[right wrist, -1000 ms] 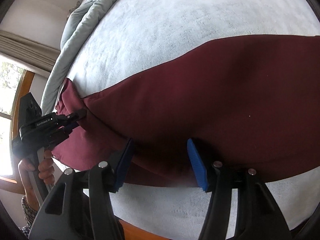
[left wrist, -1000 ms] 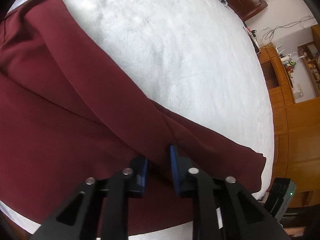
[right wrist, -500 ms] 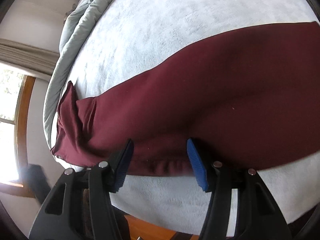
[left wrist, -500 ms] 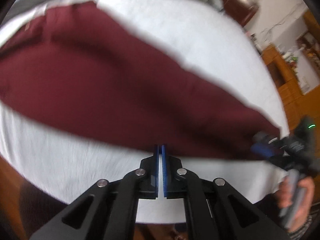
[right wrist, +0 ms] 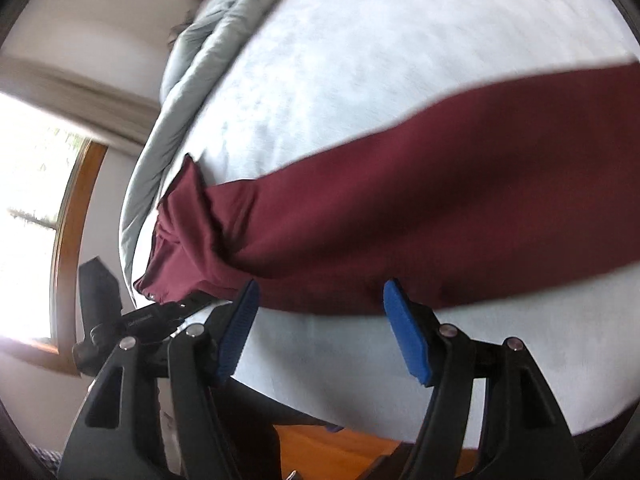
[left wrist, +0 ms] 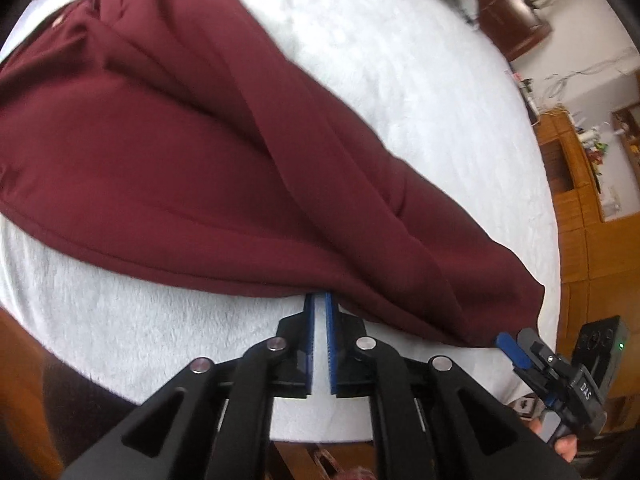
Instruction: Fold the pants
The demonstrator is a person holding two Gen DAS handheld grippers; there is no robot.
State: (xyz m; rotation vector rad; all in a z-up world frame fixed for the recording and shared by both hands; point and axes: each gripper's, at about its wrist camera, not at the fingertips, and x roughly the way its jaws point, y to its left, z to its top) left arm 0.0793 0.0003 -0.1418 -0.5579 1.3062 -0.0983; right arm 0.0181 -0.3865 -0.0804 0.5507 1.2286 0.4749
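The pants [left wrist: 208,152] lie stretched along the near side of the bed [left wrist: 400,80], one leg laid over the other, waistband to the left, cuffs to the right. The left hand-held gripper [left wrist: 319,304] sits at the near edge of the cloth, pads almost together with only a sliver of white showing between them; nothing is pinched there as far as I can tell. The right hand-held gripper [right wrist: 318,300] hangs wide open just short of the near edge, holding nothing, and in the left view it sits close by the cuff corner.

This cloth looks thin, soft and light, judging by the long ridges running down it. It likely drapes and slides on itself, so one layer could slip off the other. Best holds, I'd say, are the hemmed ends: the waistband corner for the left, the stacked cuffs for the right, catching both layers at once.
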